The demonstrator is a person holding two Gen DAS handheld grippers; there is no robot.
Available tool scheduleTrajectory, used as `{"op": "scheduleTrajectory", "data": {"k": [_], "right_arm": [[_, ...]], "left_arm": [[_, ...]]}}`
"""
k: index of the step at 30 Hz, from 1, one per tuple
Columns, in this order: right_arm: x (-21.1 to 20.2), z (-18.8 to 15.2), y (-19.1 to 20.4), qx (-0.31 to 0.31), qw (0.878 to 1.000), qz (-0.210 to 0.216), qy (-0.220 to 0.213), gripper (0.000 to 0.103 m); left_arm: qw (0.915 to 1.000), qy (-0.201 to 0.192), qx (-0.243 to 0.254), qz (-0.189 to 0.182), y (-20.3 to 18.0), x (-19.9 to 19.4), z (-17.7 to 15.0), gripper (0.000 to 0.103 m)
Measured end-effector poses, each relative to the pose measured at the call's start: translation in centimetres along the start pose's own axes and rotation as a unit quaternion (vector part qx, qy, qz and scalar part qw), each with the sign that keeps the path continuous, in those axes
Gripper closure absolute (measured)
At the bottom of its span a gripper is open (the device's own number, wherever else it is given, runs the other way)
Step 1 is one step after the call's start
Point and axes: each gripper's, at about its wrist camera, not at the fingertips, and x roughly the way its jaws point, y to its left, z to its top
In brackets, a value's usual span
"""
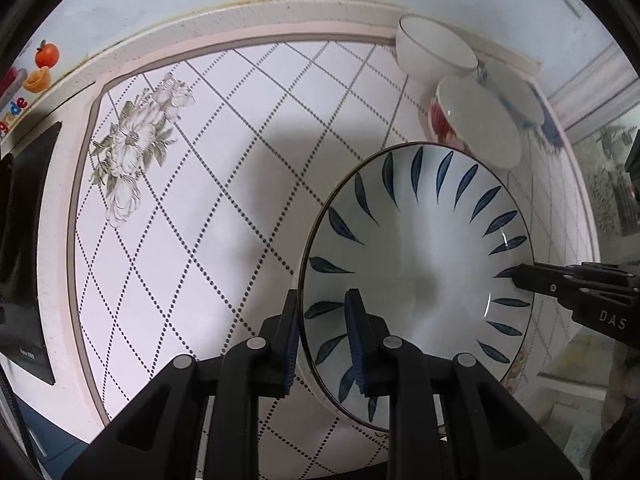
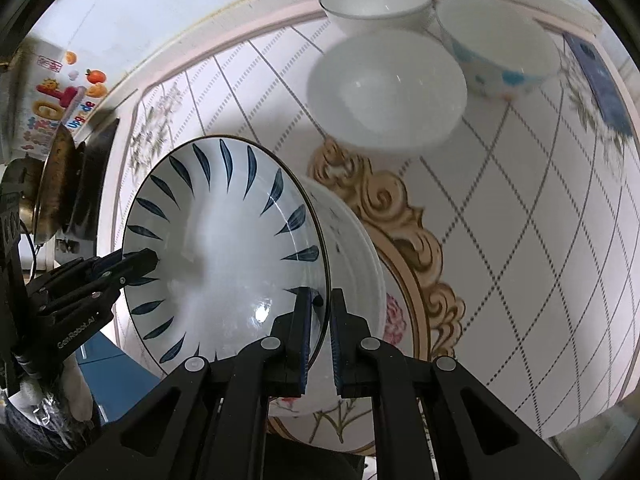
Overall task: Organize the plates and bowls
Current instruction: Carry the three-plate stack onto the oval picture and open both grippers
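Observation:
A white plate with blue leaf marks round its rim [image 1: 420,272] is held above the tabletop by both grippers. My left gripper [image 1: 326,320] is shut on its near-left rim, one finger inside and one outside. My right gripper [image 2: 320,320] is shut on the opposite rim of the same plate [image 2: 224,248]; it also shows in the left wrist view [image 1: 520,276]. The left gripper shows at the left of the right wrist view [image 2: 148,262]. Three bowls stand at the far edge: a plain white one [image 2: 384,88], a thin-rimmed white one [image 2: 376,4], and one with blue marks [image 2: 500,48].
The table has a glossy top with a dotted diamond grid and flower prints [image 1: 208,184], with a gold scroll ornament [image 2: 392,208]. A dark flat object [image 1: 24,240] lies at the left edge. A colourful box [image 2: 56,92] stands at the far left by the wall.

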Motion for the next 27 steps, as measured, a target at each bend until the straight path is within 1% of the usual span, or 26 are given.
{"op": "scheduleTrajectory", "data": {"k": [5, 10, 18, 24, 27], "right_arm": [[1.5, -0.9, -0.8, 0.008, 1.0, -0.001, 0.011, 0.093], [2.6, -1.0, -1.3, 0.006, 1.0, -0.002, 0.022, 0.093], [3.6, -1.0, -1.4, -0.006, 0.999, -0.002, 0.032, 0.093], [3.7, -0.8, -1.3, -0.015, 0.999, 0.002, 0.033, 0.093], [3.7, -0.7, -1.3, -0.014, 0.999, 0.003, 0.036, 0.092]], "left_arm": [[0.9999, 0.011, 0.0, 0.01, -0.4, 1.2, -0.5, 0.084], [0.9997, 0.015, -0.004, 0.02, -0.6, 1.8, -0.9, 0.084], [0.9993, 0.008, -0.015, 0.033, -1.0, 2.3, -1.2, 0.083], [0.9989, 0.007, -0.033, 0.031, -0.9, 2.4, -1.3, 0.083], [0.9987, 0.013, -0.045, 0.019, -0.5, 2.7, -1.3, 0.084]]}}
